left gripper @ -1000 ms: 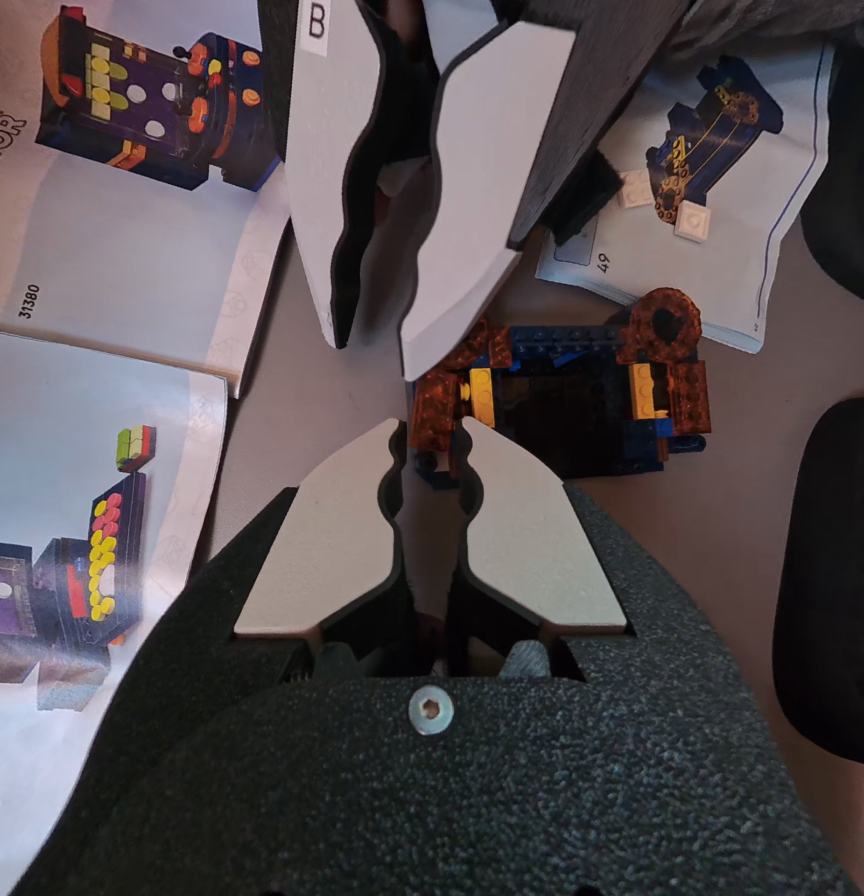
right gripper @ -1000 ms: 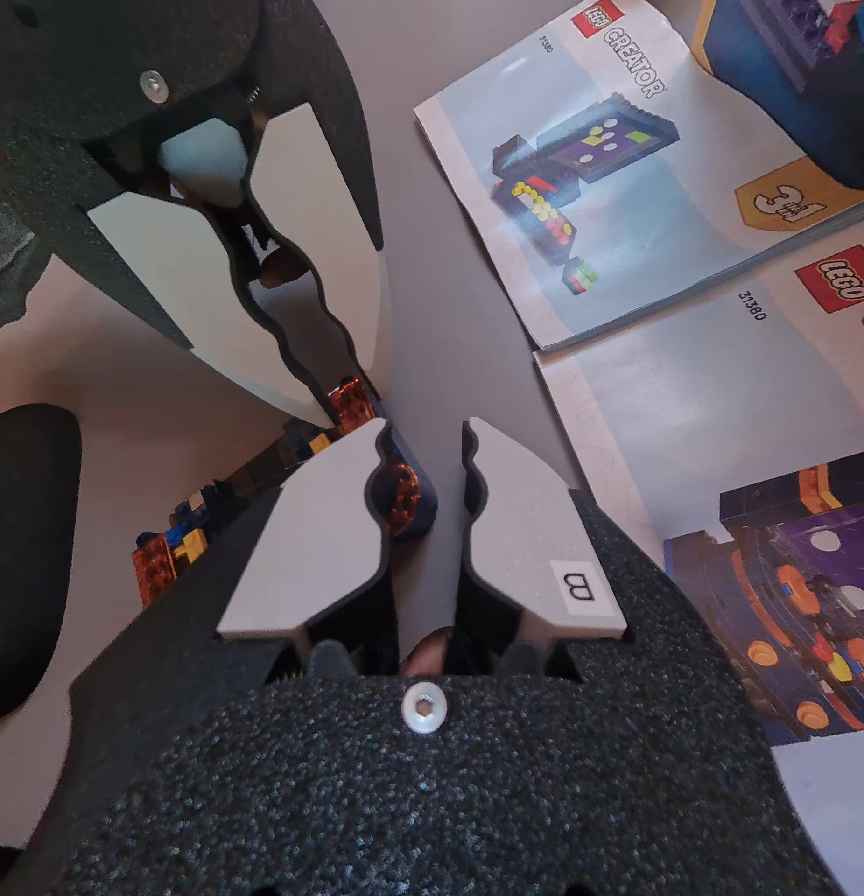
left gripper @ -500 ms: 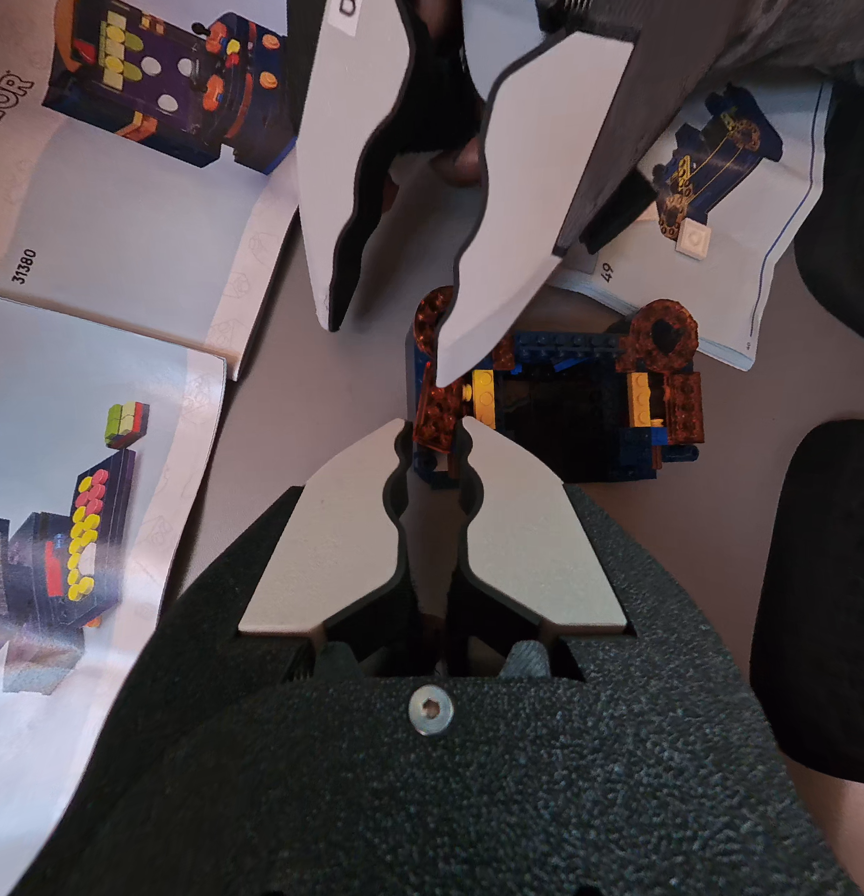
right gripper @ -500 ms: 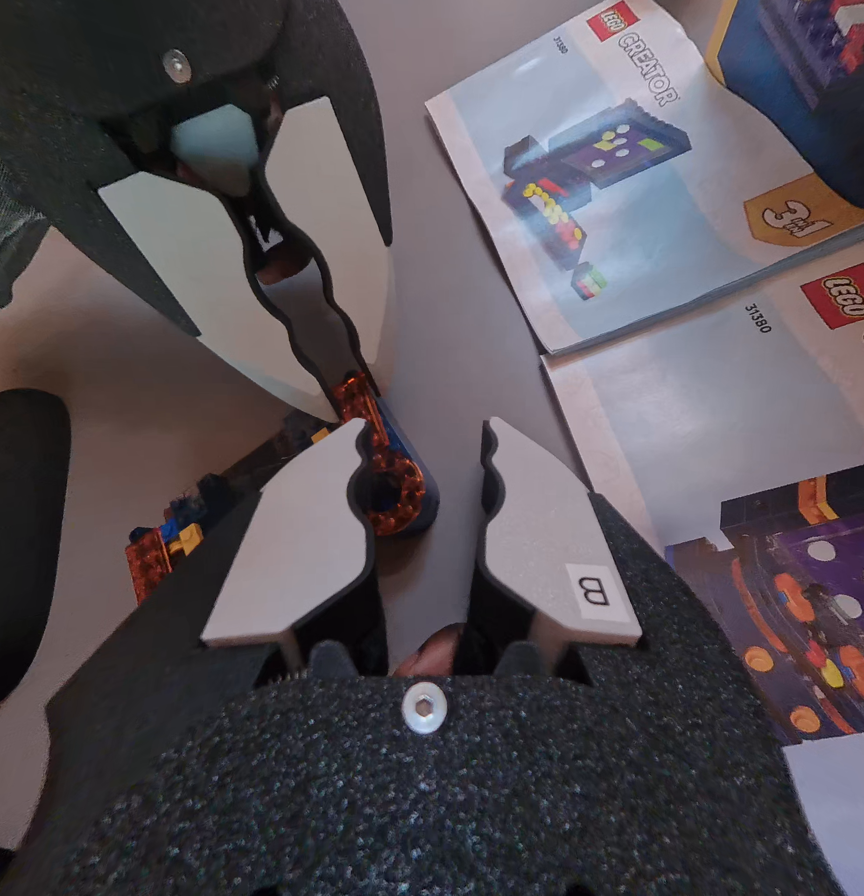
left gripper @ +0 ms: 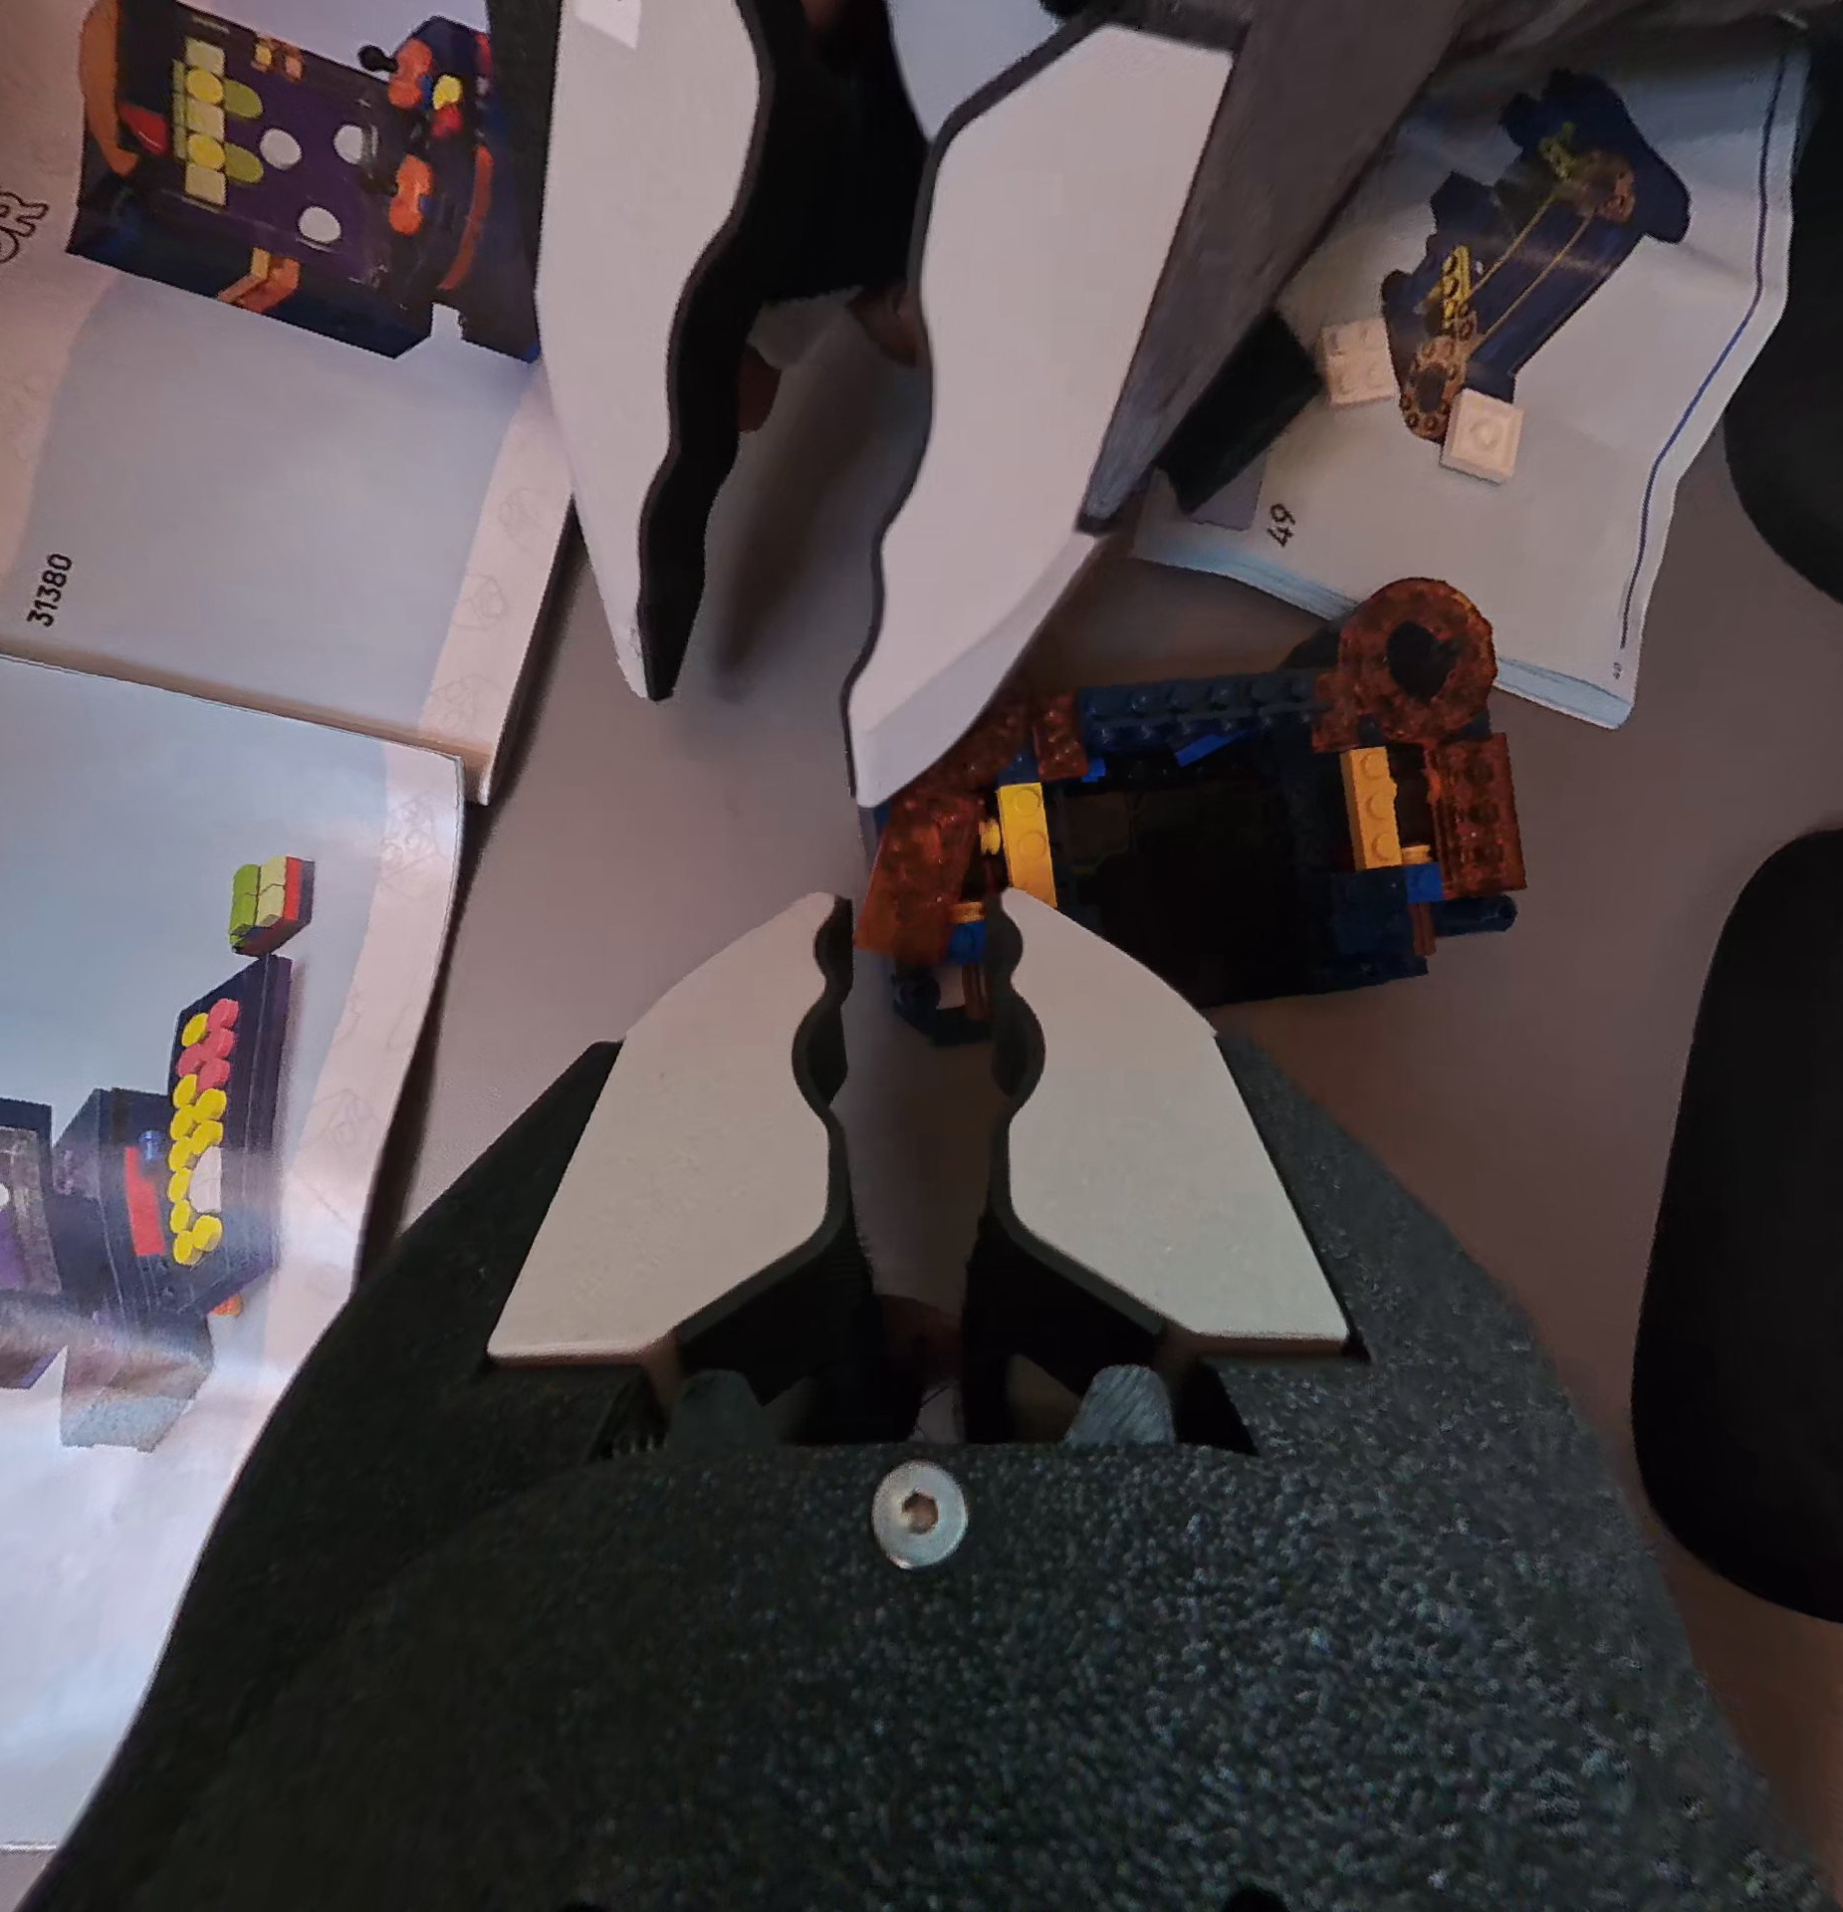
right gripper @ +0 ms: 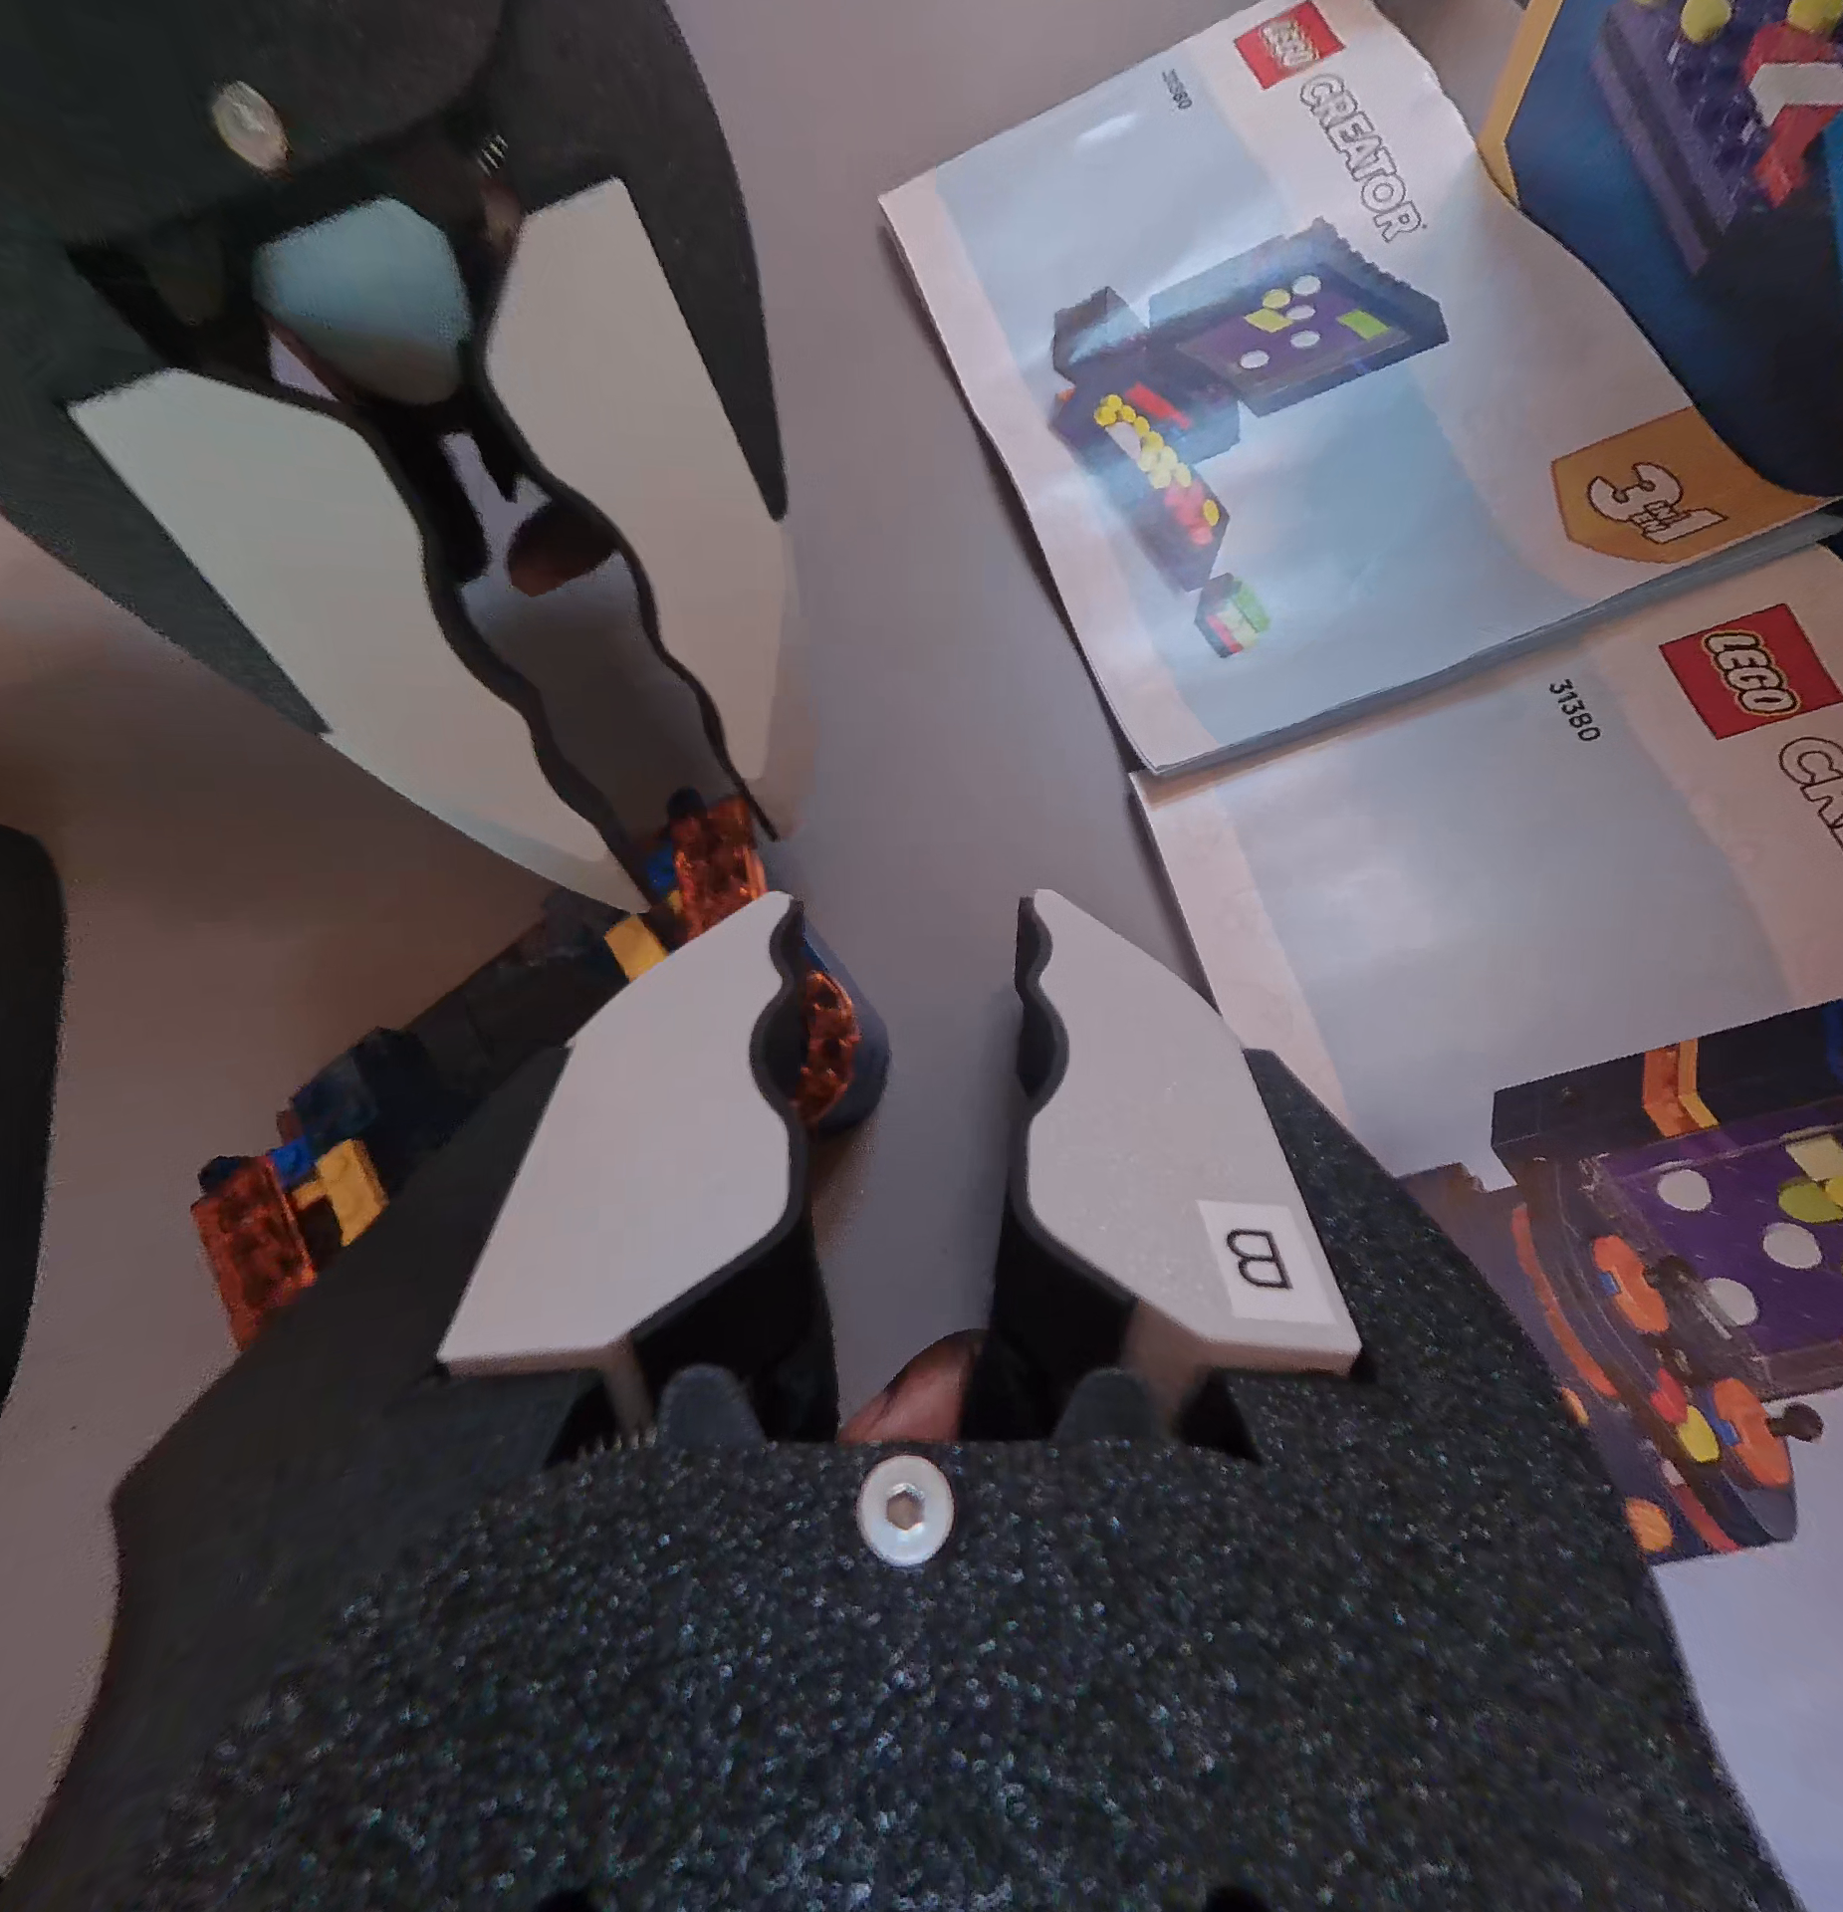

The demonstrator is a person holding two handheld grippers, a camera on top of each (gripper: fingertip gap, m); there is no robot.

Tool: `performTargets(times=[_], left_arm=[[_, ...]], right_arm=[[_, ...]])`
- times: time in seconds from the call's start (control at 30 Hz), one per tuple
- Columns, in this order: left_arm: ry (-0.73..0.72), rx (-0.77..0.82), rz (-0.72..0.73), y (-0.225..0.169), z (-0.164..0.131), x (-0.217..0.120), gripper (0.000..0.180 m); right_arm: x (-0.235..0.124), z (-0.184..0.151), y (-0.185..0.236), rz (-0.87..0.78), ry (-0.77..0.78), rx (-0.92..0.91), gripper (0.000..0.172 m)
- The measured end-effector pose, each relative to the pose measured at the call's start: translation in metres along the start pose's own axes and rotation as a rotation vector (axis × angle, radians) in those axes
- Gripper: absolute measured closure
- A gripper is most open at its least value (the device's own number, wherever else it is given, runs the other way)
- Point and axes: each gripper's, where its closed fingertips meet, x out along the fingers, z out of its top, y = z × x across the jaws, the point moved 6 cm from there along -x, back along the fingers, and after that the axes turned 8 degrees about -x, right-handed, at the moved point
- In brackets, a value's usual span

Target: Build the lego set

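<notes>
Your grey table [right gripper: 927, 435] carries printed instruction booklets [right gripper: 1258, 435], logos and numbers showing, at 1 to 3 o'clock. At 12 o'clock your left gripper [left gripper: 922, 931] clamps the brick model [left gripper: 1207, 848]; your right gripper [right gripper: 901, 931] stands apart beside its orange end.

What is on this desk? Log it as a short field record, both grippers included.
Surface: grey tabletop
Left gripper: fingers flank the orange end of the brick model; whether they press on it is unclear
Right gripper: open; one finger is beside the model's orange piece, the other is apart
Around: closed booklets, open booklet
</notes>
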Motion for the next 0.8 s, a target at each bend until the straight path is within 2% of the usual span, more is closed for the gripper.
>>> performTargets(times=[0.23,0.37,0.5,0.63,0.8], left_arm=[[0.006,0.026,0.027,-0.002,-0.002,-0.002,0.163],[-0.004,-0.006,0.014,-0.001,-0.004,-0.003,0.163],[-0.025,-0.044,-0.003,0.000,-0.006,-0.003,0.163],[-0.039,-0.071,-0.015,0.001,-0.007,-0.003,0.163],[-0.048,-0.097,-0.028,0.001,-0.008,-0.003,0.164]], right_arm=[[-0.004,0.005,-0.002,-0.012,-0.058,-0.010,0.138],[-0.013,0.011,0.016,0.153,-0.167,-0.137,0.149],[-0.007,0.011,0.027,0.152,-0.130,-0.291,0.151],[0.003,0.006,0.032,0.137,-0.022,-0.374,0.145],[0.007,0.005,0.030,0.086,0.030,-0.452,0.153]])
